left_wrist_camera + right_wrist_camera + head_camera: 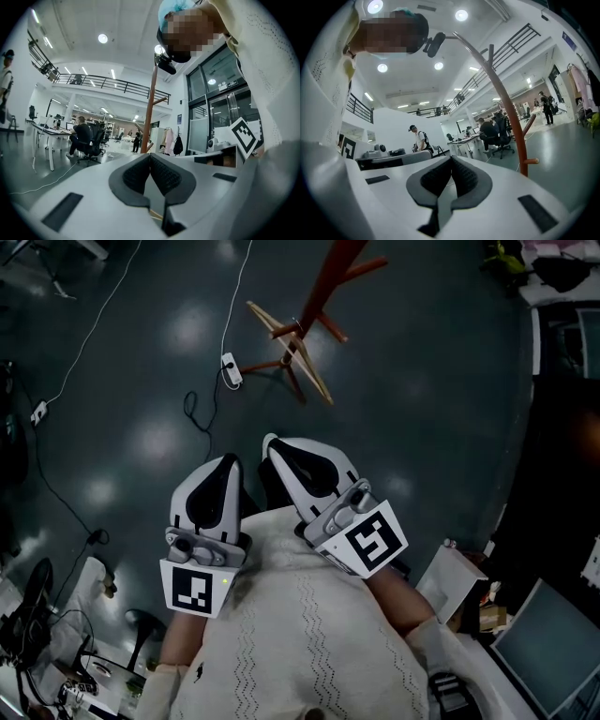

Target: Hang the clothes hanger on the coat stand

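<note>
The red-brown coat stand (323, 287) rises from the dark floor ahead of me. A wooden clothes hanger (302, 357) hangs tilted against the stand's pole, its hook up at a peg. Both grippers are drawn back close to my chest, well short of the stand. In the head view my left gripper (228, 460) and right gripper (272, 440) sit side by side, both shut with nothing between the pads. In the left gripper view the stand's pole (150, 108) shows beyond the left gripper (150, 155). It curves past the right gripper (451, 158) as the pole (511, 126) in the right gripper view.
A white cable with a power strip (232, 369) lies on the floor left of the stand's base. A white box (457, 582) and a monitor stand at my right; cluttered gear (56, 652) sits at my lower left. People and office chairs (86, 138) are far behind.
</note>
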The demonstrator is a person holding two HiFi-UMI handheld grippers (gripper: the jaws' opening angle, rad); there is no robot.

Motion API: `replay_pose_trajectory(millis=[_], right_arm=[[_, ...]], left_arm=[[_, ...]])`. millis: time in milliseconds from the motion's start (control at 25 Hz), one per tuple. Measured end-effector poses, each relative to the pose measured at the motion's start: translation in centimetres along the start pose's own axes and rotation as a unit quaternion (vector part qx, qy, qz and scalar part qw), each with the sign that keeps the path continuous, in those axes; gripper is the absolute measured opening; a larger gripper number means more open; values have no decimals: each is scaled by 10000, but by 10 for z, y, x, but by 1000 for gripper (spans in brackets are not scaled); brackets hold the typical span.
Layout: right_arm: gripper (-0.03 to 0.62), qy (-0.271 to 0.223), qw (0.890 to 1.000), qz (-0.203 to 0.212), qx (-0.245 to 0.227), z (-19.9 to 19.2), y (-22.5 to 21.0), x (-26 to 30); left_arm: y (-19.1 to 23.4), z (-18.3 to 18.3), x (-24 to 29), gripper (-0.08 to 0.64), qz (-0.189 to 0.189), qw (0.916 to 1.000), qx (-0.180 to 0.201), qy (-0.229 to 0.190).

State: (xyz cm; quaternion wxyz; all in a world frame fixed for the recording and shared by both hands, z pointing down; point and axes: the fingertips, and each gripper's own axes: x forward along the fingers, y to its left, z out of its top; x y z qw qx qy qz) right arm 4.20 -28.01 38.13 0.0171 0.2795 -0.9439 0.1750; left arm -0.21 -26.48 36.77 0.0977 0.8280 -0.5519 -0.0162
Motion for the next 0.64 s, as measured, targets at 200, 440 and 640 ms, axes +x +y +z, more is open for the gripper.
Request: replay_pose_trajectory(millis=[200,440,640], right_arm=[[18,33,9999,84,87,-5,3,4],[18,122,9996,231,129,-10,10,9],[18,118,9998,163,89,-15,7,8]], left_arm=[[0,-2,0,12,-57,10000,-18,54],[0,-5,1,12,-80,9998,-85,132],[1,-12,4,12,-94,9996,-154,215]])
